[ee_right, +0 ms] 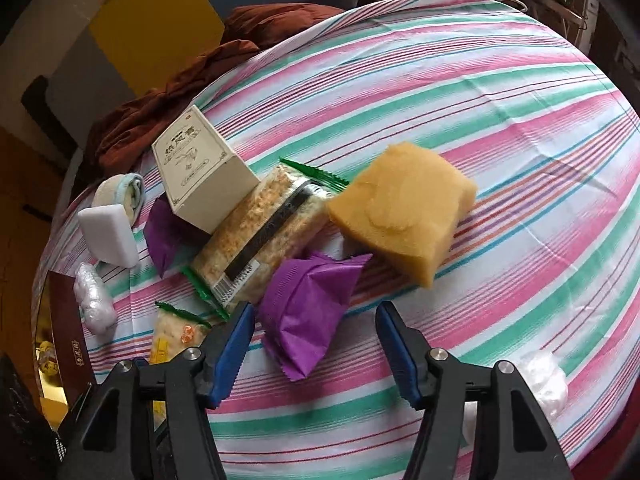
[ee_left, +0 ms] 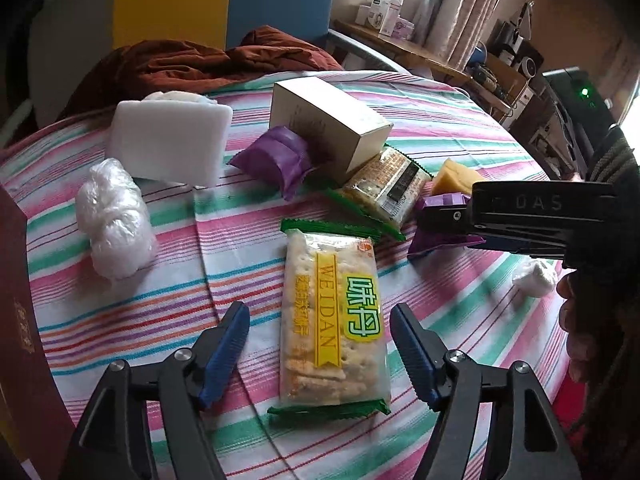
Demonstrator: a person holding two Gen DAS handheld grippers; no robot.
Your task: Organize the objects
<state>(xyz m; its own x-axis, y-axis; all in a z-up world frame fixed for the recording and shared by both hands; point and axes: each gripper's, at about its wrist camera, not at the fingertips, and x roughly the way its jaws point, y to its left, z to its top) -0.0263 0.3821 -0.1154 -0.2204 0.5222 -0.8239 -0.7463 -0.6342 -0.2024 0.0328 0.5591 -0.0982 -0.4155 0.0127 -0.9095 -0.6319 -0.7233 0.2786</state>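
Note:
My left gripper (ee_left: 320,354) is open, its blue-padded jaws on either side of a WEIDAN cracker pack (ee_left: 334,334) lying on the striped tablecloth (ee_left: 140,308). My right gripper (ee_right: 315,350) is open just in front of a purple snack packet (ee_right: 306,316); it also shows in the left wrist view (ee_left: 436,226). A yellow sponge (ee_right: 404,212) lies beyond the packet. A second cracker pack (ee_right: 264,236) leans under a white carton (ee_right: 200,172). Another purple packet (ee_left: 276,158) lies left of the carton.
A white foam block (ee_left: 168,142), a crumpled plastic bag (ee_left: 114,224) and a dark red box (ee_left: 20,320) are at the left. A rolled towel (ee_right: 120,194) lies behind the foam block. Another plastic wad (ee_right: 544,380) sits at the right. Brown cloth (ee_left: 208,60) lies beyond the table.

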